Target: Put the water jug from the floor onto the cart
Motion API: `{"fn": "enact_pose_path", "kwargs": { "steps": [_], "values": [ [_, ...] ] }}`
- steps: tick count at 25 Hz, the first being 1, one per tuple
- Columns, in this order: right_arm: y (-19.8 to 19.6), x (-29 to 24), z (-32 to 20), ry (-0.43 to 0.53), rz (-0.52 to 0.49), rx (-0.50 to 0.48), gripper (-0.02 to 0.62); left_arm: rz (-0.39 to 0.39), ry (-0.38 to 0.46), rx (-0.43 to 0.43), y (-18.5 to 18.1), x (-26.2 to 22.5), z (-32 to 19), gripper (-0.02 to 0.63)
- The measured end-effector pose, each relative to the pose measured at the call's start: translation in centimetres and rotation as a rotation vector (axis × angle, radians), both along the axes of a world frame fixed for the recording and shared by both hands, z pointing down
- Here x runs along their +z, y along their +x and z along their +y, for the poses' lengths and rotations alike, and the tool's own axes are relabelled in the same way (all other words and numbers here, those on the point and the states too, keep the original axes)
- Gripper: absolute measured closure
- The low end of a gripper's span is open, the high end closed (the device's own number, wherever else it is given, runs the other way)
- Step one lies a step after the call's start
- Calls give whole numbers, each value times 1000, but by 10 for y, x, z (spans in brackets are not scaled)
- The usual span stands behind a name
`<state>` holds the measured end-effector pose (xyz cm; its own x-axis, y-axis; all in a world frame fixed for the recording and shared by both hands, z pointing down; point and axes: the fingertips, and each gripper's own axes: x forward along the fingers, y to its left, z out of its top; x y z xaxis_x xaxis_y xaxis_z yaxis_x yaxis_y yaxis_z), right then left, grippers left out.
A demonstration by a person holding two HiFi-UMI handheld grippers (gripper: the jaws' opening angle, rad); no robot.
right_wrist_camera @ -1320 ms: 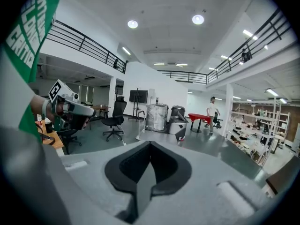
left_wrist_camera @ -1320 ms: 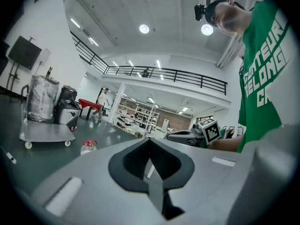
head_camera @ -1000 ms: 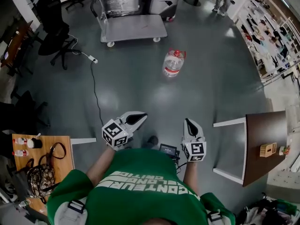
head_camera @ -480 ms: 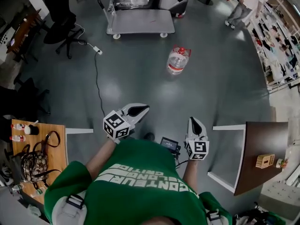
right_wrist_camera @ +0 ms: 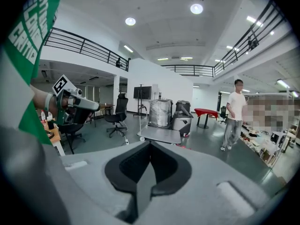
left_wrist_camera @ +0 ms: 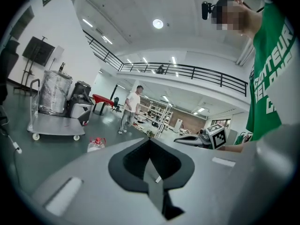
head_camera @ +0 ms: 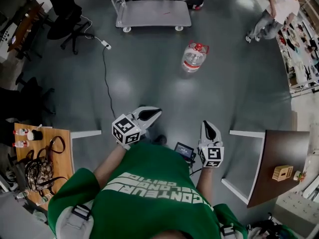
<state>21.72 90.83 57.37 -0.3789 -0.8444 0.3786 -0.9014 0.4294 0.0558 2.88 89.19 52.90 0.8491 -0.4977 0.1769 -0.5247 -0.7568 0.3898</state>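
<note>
1. Grey floor is all round me. The jug stands on it with its red cap up, at my 12 o'clock and well apart from me.
2. The cart is farther off, at the jug's 11 o'clock. The two do not touch. A wrapped load stands at the cart's far end.
3. My left gripper is closed tight, pad on pad, with nothing in it. It sits just in front of my chest at 11 o'clock.
4. My right gripper is closed tight too and holds nothing. It sits at my 1 o'clock, beside the left one but apart from it.
5. Both grippers point toward the jug and the cart.
6. A person in a white top is at my 1 o'clock, far off.
7. A black chair is at my 10 o'clock, and a brown table is at my 3 o'clock.
</note>
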Motion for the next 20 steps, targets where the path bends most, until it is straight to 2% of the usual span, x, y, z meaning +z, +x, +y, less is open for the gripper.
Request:
{"fn": "enact_pose_path", "kwargs": {
  "steps": [5, 10, 20],
  "values": [
    [4, 5, -28, -31, 27, 41, 603, 19, -12, 52, 5, 4, -41, 597],
    [0, 2, -84, -43, 67, 60, 603, 49, -9, 74, -1, 2, -100, 597],
    [-75, -13, -188, -32, 146, -8, 601, 94, 6, 83, -52, -8, -196, 597]
  ]
}}
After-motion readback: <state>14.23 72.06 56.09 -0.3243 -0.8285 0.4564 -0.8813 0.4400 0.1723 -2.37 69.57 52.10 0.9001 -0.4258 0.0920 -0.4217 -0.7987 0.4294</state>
